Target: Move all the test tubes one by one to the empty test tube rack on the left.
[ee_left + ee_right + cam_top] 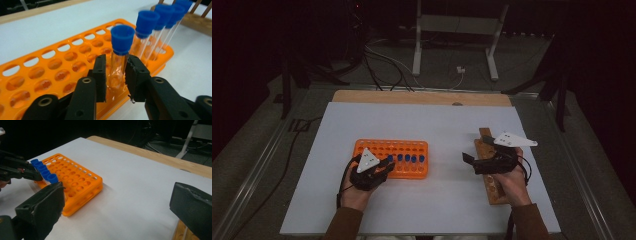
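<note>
Here the left gripper (117, 75) is straddling a blue-capped tube (120, 53) seated in the orange rack (50, 65), jaws slightly apart. The right gripper (117, 202) is idling wide open. Likely next: withdrawing clear without tipping the tube.

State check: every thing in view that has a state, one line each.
left gripper: open, fingers flanking nearest tube, seemingly just off it.
nearest tube: capped, upright, seated in orange rack.
other tubes: capped, upright in the rack.
right gripper: open, empty.
</note>
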A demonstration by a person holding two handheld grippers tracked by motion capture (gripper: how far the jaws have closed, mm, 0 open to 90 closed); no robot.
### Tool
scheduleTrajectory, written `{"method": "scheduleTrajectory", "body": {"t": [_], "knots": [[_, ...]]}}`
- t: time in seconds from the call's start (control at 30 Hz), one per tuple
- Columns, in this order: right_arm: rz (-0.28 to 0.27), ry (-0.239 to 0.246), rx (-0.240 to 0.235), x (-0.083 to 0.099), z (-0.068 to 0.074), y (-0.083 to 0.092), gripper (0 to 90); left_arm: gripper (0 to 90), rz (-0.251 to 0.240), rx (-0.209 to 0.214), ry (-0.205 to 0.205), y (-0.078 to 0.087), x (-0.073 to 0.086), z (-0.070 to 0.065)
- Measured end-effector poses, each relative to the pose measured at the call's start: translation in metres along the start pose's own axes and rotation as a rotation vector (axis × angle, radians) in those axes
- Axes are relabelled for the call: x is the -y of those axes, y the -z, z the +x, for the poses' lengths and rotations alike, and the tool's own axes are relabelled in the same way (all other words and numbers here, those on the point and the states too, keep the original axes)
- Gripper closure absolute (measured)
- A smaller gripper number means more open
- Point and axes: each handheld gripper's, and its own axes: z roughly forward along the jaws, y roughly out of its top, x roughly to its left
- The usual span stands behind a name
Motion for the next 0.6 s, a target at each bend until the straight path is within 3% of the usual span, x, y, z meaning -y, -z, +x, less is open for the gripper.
{"method": "scheduleTrajectory", "body": {"t": [0.23, 0.6], "knots": [[-0.015, -0.005, 0.012, 0.006, -0.002, 0.009, 0.2, 58.7, -0.081, 0.005, 0.012, 0.022, -0.008, 0.005], [-0.046, -0.008, 0.026, 0.016, -0.004, 0.017, 0.2, 23.0, -0.177, -0.105, 0.054, 0.061, -0.014, 0.023]]}}
